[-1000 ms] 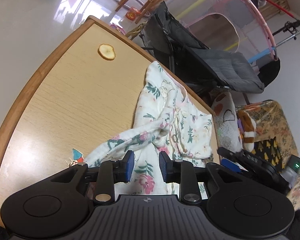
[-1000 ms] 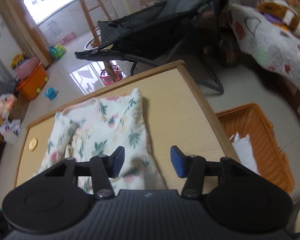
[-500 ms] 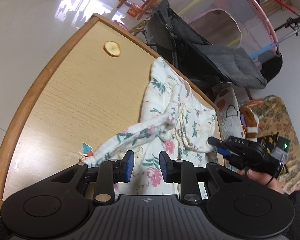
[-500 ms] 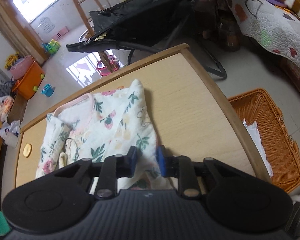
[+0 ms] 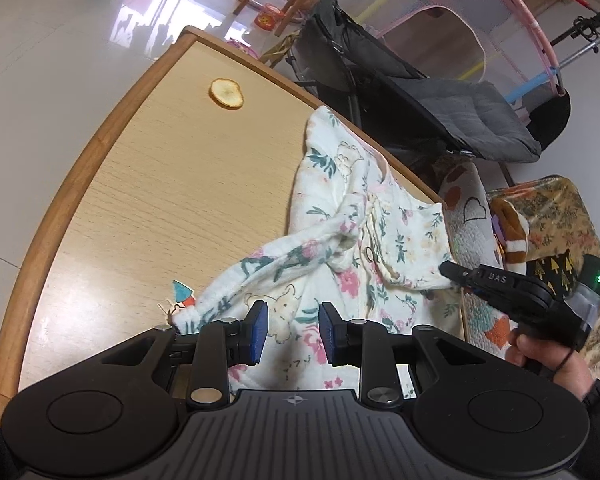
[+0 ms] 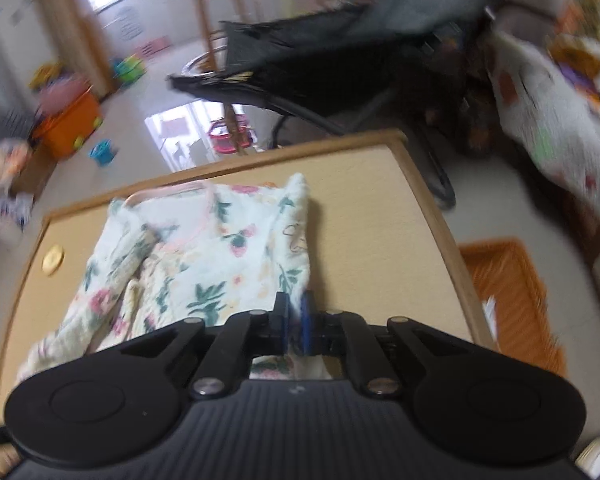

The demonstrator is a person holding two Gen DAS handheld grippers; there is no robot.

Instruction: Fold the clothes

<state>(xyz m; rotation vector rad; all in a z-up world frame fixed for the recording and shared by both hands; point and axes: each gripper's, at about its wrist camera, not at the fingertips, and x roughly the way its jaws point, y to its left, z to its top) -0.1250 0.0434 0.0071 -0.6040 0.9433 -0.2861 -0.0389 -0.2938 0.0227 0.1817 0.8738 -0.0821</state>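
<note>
Right wrist view: right gripper (image 6: 295,322) clamped on floral garment (image 6: 204,256) edge, left gripper (image 5: 292,330) apart above it w/o grip; next prob. lift & fold toward left gripper

One floral garment (image 5: 352,232) lies on one wooden table (image 5: 140,184), along with one round yellowish slice (image 5: 226,94) at the far left and one small sticker (image 5: 182,292) near the left, while two grippers (image 5: 292,332) (image 6: 295,320) and one orange basket (image 6: 512,296) at right are present.
</note>
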